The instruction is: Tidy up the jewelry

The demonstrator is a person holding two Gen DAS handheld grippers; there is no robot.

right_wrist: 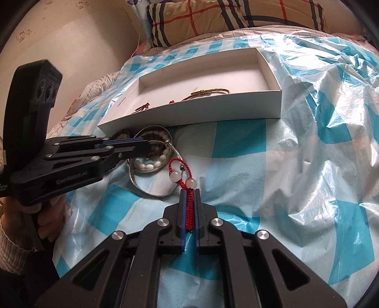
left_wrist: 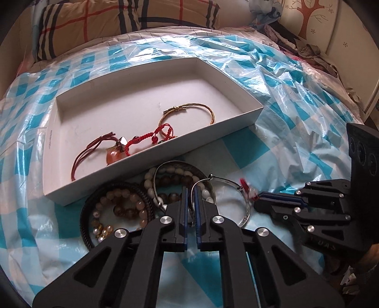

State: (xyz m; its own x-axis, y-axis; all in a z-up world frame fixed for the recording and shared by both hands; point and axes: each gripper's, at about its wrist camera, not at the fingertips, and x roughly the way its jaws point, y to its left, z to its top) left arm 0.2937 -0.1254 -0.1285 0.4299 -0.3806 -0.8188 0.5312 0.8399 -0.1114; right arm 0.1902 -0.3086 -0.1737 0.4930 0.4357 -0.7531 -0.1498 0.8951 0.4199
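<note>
A white box (left_wrist: 151, 156) on the bed holds a gold cord bracelet (left_wrist: 189, 113), a red knotted bracelet (left_wrist: 151, 137) and a dark red cord with an orange pendant (left_wrist: 94, 154). In front of it lies a pile of bead bracelets (left_wrist: 125, 206). My left gripper (left_wrist: 191, 189) is shut on a silver bangle (left_wrist: 245, 213) at the pile. My right gripper (right_wrist: 189, 190) is shut on a red braided bracelet with white beads (right_wrist: 188, 203), just right of the bangle (right_wrist: 154, 193). The box (right_wrist: 213, 106) lies beyond it.
A crinkled blue-and-white checked plastic sheet (left_wrist: 284, 94) covers the bed. A plaid pillow (left_wrist: 118, 21) lies behind the box, and a white headboard with a tree motif (left_wrist: 315, 21) is at the far right.
</note>
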